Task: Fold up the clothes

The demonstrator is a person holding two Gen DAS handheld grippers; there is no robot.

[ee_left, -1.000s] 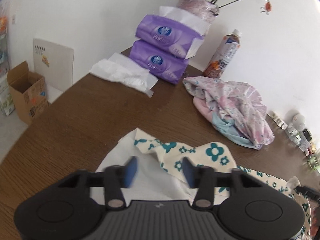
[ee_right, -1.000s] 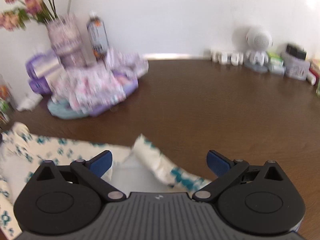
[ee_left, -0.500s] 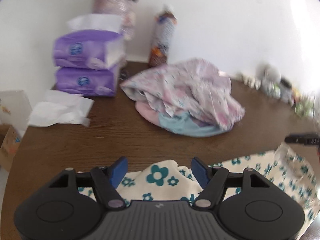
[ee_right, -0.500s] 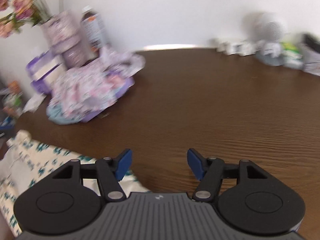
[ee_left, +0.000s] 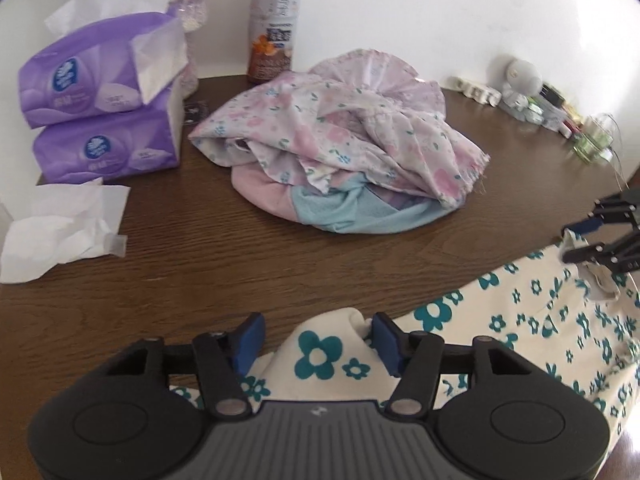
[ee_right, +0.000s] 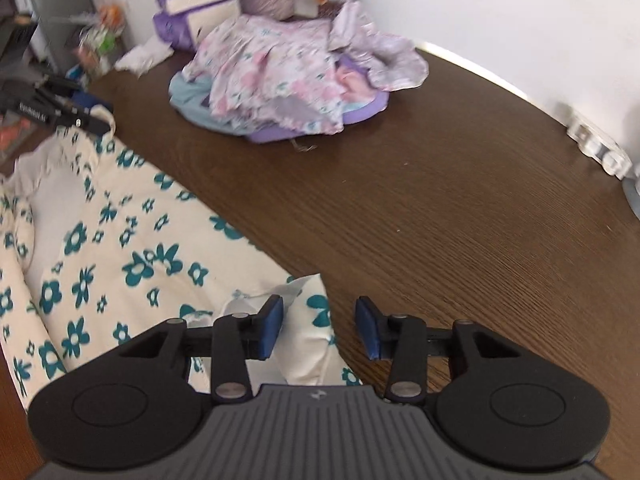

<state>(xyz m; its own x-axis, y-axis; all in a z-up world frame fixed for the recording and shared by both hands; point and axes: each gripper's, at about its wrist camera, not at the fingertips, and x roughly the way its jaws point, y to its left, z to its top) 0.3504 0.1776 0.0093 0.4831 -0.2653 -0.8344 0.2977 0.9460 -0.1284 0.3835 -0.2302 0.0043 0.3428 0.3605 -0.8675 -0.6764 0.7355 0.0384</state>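
The cream floral garment (ee_right: 120, 248) lies flat on the wooden table (ee_right: 440, 200), long axis spanning both grippers. Left gripper (ee_left: 318, 338) and right gripper (ee_right: 319, 326): fingers parted, each straddling one end fold without clamping.

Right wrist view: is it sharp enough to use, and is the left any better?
Right wrist view: far left shelf clutter is smeared, the cream flowered garment sharp, the white wall overexposed. Left wrist view: crisper, the bottle label shows clearly; both bend at the fisheye edges.
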